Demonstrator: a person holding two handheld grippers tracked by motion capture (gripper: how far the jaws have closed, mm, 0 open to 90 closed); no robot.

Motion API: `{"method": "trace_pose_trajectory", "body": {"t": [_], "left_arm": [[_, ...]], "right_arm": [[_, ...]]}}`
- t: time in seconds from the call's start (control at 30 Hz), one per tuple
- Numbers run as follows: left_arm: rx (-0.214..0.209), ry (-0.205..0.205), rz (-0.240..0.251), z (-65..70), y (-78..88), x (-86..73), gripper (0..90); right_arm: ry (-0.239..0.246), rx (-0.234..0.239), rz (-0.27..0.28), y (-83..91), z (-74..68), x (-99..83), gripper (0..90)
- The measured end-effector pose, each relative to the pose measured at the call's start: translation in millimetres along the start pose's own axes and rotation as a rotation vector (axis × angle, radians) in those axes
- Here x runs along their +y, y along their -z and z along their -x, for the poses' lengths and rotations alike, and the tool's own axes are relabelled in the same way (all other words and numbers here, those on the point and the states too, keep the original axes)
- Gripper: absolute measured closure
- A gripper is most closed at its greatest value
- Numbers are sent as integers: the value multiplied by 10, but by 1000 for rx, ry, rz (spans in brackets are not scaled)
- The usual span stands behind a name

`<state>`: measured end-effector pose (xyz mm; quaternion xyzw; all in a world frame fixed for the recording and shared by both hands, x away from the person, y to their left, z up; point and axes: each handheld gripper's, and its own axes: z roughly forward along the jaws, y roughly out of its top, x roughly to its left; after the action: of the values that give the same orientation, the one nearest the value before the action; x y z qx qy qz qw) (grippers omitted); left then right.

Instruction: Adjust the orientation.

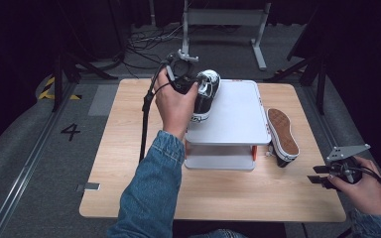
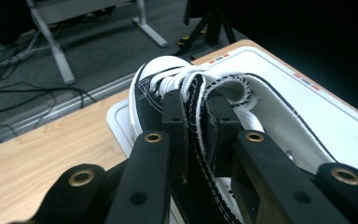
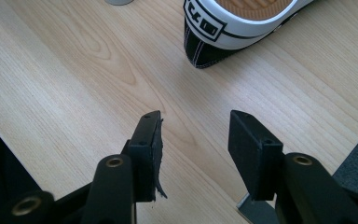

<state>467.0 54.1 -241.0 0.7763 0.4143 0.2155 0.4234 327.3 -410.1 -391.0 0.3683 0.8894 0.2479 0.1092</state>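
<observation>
Tool in the left hand (image 1: pixel 187 79) is clamped on the collar of the black-and-white sneaker (image 1: pixel 206 94); in the left gripper view we see its two black jaws pinching the canvas side wall and the tongue edge (image 2: pixel 200 100) between them, laces (image 2: pixel 175 81) just ahead of the tips. We judge the grip is taken at the opening because that thin fabric is the one part the jaws can close around; the sole and toe are too broad. The sneaker sits under the tool on the far left part of the white shelf top (image 1: pixel 238 116), toe pointing away from the tool, so that the shoe can be set upright on its sole. Whether the sole already bears fully on the shelf we cannot tell.

Tool in the right hand (image 1: pixel 322 177) is released: the right gripper view shows its jaws apart with bare desk (image 3: pixel 74 70) between them, nothing held. It hovers low near the right front corner of the desk. Ahead of it lies the second sneaker (image 3: pixel 242 21), on its side with the tan sole (image 1: pixel 283 130) showing, leaning beside the shelf's right edge. We judge the right tool is parked within reach of that shoe so it can take it once the first is placed.
</observation>
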Motion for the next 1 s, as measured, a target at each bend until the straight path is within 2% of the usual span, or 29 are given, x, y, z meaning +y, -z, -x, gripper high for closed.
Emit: {"method": "trace_pose_trajectory", "body": {"t": [0.13, 0.37, 0.73, 0.87, 1.0], "left_arm": [[15, 14, 3, 1, -53, -47, 799], [-50, 32, -22, 53, -105, -147, 782], [-98, 1, -48, 166, -104, -208, 766], [-136, 24, -49, 117, -99, -255, 757], [-139, 21, -69, 116, -86, -258, 717]], "right_arm": [[0, 1, -2, -8, 1, -1, 551], [2, 4, -7, -23, -12, 11, 549], [12, 8, -14, -58, -21, 33, 547], [14, 7, -15, -60, -25, 36, 547], [15, 7, -16, -65, -28, 39, 544]]}}
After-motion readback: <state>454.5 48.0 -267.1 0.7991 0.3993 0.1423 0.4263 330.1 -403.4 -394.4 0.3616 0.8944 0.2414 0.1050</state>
